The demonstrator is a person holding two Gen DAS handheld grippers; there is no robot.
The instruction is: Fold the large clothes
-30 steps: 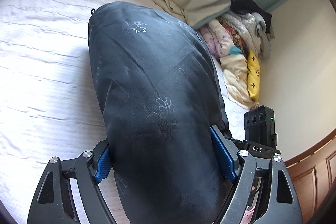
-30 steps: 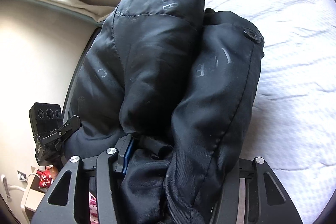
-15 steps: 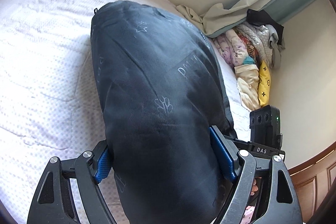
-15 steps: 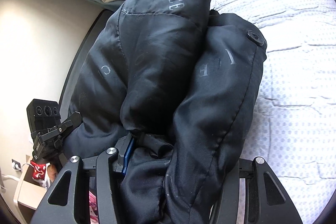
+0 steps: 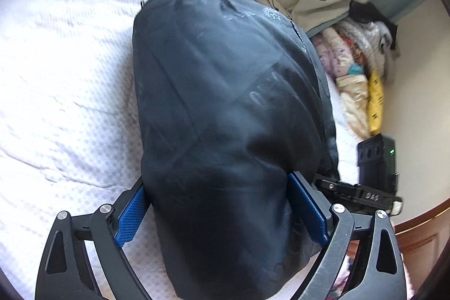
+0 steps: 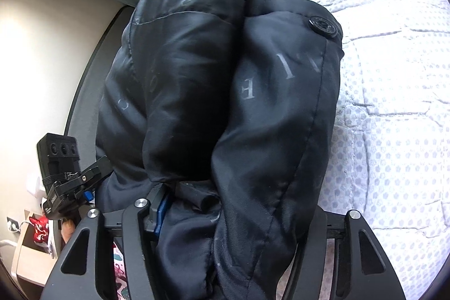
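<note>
Where clamped: 1 jacket (image 5: 225, 117), 2 grippers (image 5: 222, 208)

Left tongs (image 5: 219, 201) clamped around a bulky dark jacket (image 5: 225, 108).

The blue pads (image 5: 129, 215) press the folded bundle from both sides above the white bed (image 5: 62, 80). A clothes pile (image 5: 357, 75) lies near the wall, beyond the jacket.

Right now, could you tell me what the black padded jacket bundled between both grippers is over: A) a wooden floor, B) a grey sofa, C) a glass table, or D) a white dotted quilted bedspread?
D: the black padded jacket, gripped by the left gripper and right gripper, is over the white dotted quilted bedspread.
</note>
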